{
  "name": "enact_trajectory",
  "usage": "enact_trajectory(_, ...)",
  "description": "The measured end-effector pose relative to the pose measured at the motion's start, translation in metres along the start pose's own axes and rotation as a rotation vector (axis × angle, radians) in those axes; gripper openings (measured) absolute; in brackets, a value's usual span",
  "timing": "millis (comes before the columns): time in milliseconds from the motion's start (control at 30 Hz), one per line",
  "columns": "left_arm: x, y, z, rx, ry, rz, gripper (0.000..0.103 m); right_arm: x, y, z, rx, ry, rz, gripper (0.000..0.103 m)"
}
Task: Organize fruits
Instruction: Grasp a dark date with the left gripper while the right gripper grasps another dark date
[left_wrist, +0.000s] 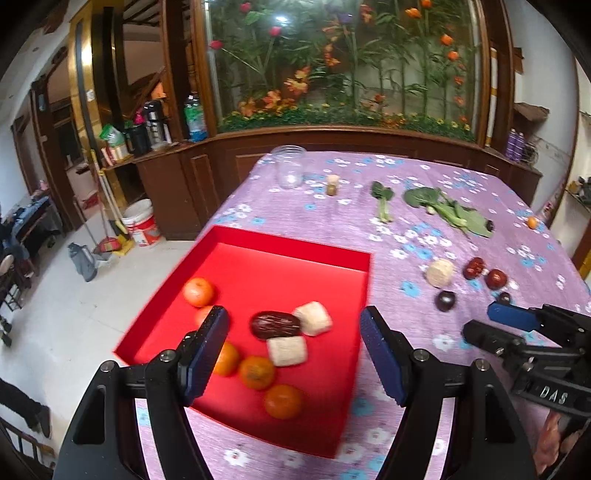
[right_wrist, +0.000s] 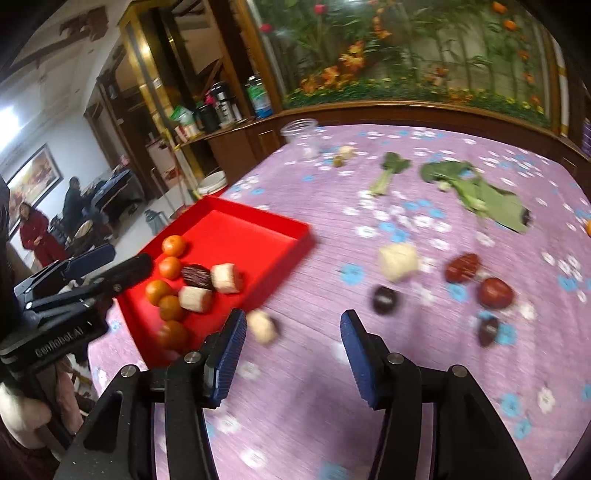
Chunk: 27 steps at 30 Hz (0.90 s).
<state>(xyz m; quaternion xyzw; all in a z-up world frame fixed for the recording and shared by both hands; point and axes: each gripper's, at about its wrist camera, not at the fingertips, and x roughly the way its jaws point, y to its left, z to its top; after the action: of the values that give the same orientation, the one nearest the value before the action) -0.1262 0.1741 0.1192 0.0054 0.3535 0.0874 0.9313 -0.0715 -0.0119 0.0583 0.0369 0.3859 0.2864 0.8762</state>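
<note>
Fruits sit partly sorted: tangerines (left_wrist: 198, 291), a date (left_wrist: 275, 325) and pale blocks (left_wrist: 286, 350) lie in the red tray (left_wrist: 295, 243). More dates (right_wrist: 495, 292), a dark plum (right_wrist: 384, 299) and a pale block (right_wrist: 398, 261) are loose on the tabletop (right_wrist: 332, 424). Our left gripper (left_wrist: 293, 354) hangs over the tray, jaws spread, empty. Our right gripper (right_wrist: 291, 356) has jaws spread, empty, over cloth. We judge we're between picks; next, reach for loose fruit. Another pale piece (right_wrist: 262, 326) beside the tray is blurred. Greens (right_wrist: 480, 192) are probably not fruit.
</note>
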Motion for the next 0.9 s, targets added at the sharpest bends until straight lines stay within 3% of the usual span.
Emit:
enact_trajectory(333,0.034,-0.054,-0.008,0.042,0.104,-0.173,0.073,-0.029,-0.108,-0.024,0.178,-0.002,-0.147,0.058)
enact_trajectory(500,0.055,-0.089,-0.01,0.09,0.139,-0.269,0.073,-0.019,-0.12,-0.017,0.201,-0.001,-0.148,0.058)
enact_trajectory(600,0.073,-0.109,-0.006,0.132,0.151,-0.282,0.073,-0.008,-0.12,-0.012,0.19,0.005,-0.151,0.058)
enact_trajectory(733,0.099,-0.125,0.001,0.145,0.19,-0.302,0.061,0.01,-0.117,-0.008,0.154,0.03,-0.183,0.058)
enact_trajectory(900,0.134,-0.141,0.005,0.157,0.241,-0.309,0.055,0.024,-0.122,-0.005,0.146,0.056,-0.211,0.058)
